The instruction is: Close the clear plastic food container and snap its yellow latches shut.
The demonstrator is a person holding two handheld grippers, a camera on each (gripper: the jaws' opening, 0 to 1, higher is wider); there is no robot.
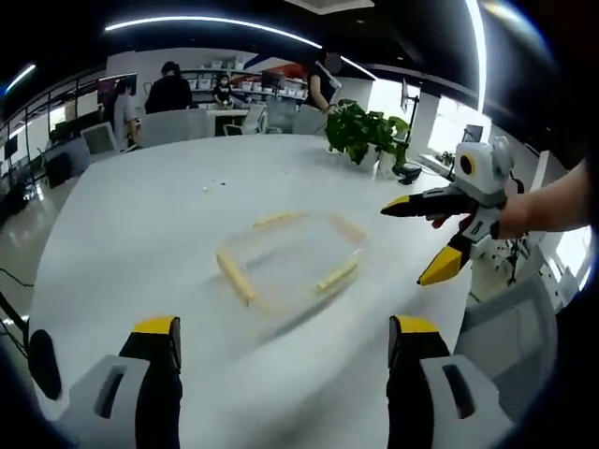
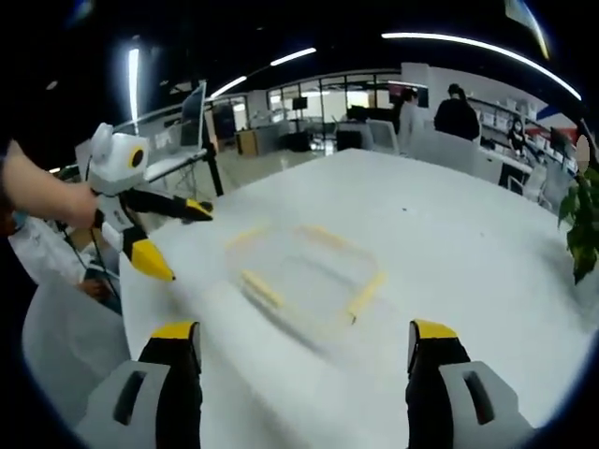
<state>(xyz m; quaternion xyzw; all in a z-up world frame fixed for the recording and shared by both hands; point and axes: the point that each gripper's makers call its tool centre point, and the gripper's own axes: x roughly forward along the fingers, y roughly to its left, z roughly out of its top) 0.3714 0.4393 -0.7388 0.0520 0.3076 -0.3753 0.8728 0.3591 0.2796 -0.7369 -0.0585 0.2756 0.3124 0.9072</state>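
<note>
The clear plastic food container [image 1: 295, 257] lies flat on the white table [image 1: 140, 224], with a yellow latch [image 1: 235, 278] on each of its sides. Motion blur hides whether the latches are snapped. My left gripper [image 1: 285, 332] is open, short of the container's near edge. My right gripper [image 1: 407, 245] comes in from the right, open and held by a hand, just off the container's right side. In the right gripper view, the container [image 2: 309, 271] sits ahead of my open right gripper [image 2: 301, 335], and the left gripper [image 2: 187, 245] is open beside its left edge.
A potted plant [image 1: 365, 131] stands on the far side of the table, also seen as the plant [image 2: 585, 220] at the right edge. A white chair [image 1: 510, 309] sits by the table's right rim. People and desks [image 1: 173, 94] fill the background.
</note>
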